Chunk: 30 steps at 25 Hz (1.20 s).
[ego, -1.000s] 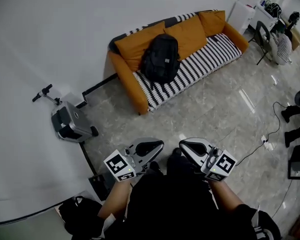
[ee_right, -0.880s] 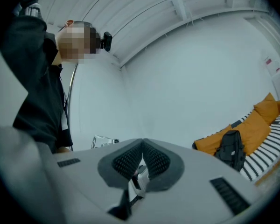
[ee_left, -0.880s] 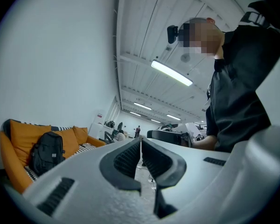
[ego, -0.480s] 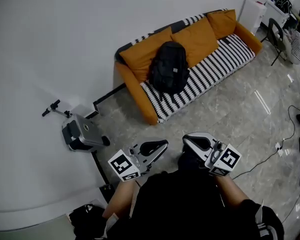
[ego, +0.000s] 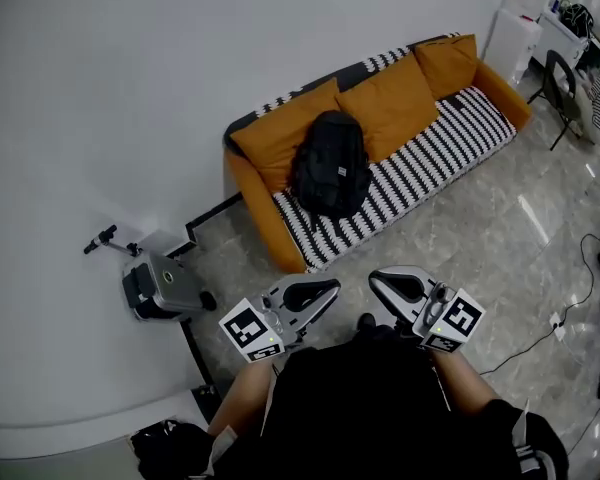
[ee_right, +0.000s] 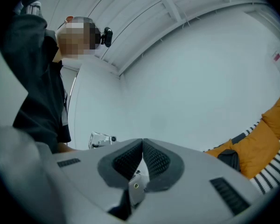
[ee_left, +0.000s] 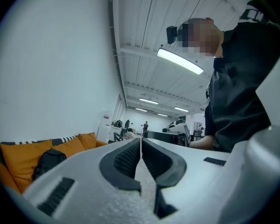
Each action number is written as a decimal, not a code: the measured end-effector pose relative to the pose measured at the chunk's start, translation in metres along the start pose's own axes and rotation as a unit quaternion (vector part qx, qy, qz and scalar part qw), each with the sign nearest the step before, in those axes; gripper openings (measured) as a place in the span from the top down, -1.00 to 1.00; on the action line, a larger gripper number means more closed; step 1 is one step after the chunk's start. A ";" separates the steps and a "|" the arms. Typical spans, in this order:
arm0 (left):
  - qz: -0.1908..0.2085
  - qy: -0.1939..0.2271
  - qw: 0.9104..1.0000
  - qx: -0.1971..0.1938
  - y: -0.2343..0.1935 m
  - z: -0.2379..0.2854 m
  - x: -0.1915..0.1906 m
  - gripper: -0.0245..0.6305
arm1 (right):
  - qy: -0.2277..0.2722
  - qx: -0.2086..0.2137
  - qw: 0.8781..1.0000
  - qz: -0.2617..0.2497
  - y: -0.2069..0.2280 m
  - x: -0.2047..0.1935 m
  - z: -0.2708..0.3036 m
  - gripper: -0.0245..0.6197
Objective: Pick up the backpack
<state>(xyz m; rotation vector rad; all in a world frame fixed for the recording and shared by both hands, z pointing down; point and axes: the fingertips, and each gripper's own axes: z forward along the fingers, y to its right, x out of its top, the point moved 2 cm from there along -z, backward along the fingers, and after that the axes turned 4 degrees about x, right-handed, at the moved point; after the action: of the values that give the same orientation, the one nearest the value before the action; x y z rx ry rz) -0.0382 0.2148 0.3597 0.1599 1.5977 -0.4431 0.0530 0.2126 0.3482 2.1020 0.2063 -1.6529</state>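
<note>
A black backpack (ego: 329, 176) stands upright on the orange sofa (ego: 250, 198), leaning on an orange back cushion, on the striped seat cover. It also shows small at the left in the left gripper view as the backpack (ee_left: 45, 161) and at the right in the right gripper view as the backpack (ee_right: 231, 159). My left gripper (ego: 325, 290) and right gripper (ego: 380, 281) are held close to the person's body, well short of the sofa. Both are shut with nothing between their jaws.
A grey machine with a handle (ego: 160, 283) sits on the floor by the white wall, left of the sofa. A black bag (ego: 170, 448) lies at the lower left. A chair (ego: 565, 78) and a white cabinet (ego: 520, 13) stand beyond the sofa's right end. A cable (ego: 540, 328) runs across the tiled floor.
The sofa and backpack have come nearer and shifted in the head view as the person walks towards them. Both grippers stay shut in front of the body.
</note>
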 end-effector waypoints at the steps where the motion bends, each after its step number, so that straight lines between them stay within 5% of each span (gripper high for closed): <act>1: 0.002 -0.001 1.000 0.003 -0.003 0.008 0.001 0.84 | 0.002 0.002 1.000 0.003 0.009 0.002 -0.003 0.84; 18: -0.019 -0.018 0.997 0.069 -0.071 0.051 0.008 0.84 | -0.001 0.037 0.998 0.045 0.099 0.002 0.002 0.84; 30: -0.027 -0.006 0.999 0.043 -0.166 0.087 0.005 0.84 | -0.027 0.008 0.999 0.043 0.172 0.006 0.035 0.84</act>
<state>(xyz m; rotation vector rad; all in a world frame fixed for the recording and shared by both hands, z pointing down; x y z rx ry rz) -0.0188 0.0295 0.3838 0.1779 1.5751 -0.5543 0.0906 0.0439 0.3807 2.0460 0.0842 -1.6635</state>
